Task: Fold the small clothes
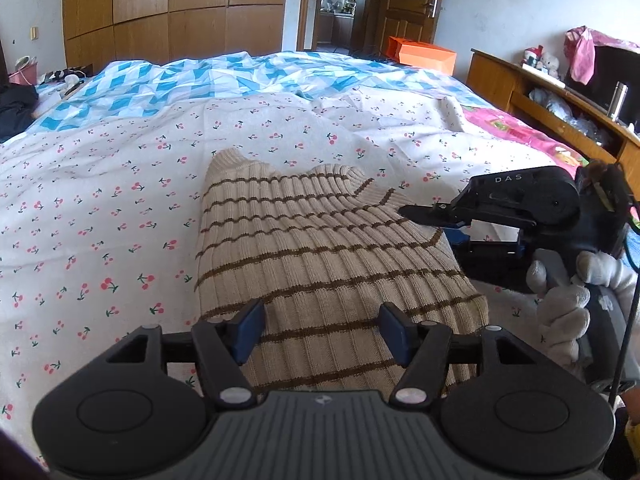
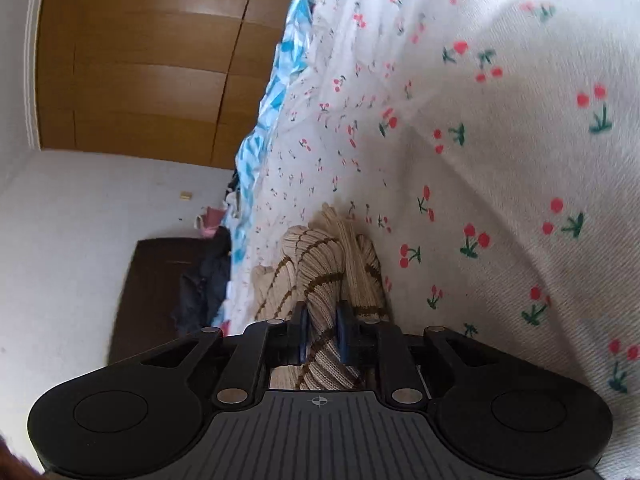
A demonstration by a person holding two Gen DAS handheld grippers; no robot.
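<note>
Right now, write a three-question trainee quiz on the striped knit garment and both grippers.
1. True or false: the right gripper is closed on a fold of the beige ribbed knit garment with brown stripes.
2. The left gripper is: A) shut on the garment B) open over the garment C) holding the orange box.
3. What print marks the white bedsheet under the garment?

Key: 1 true; 2 B; 3 small red cherries.
</note>
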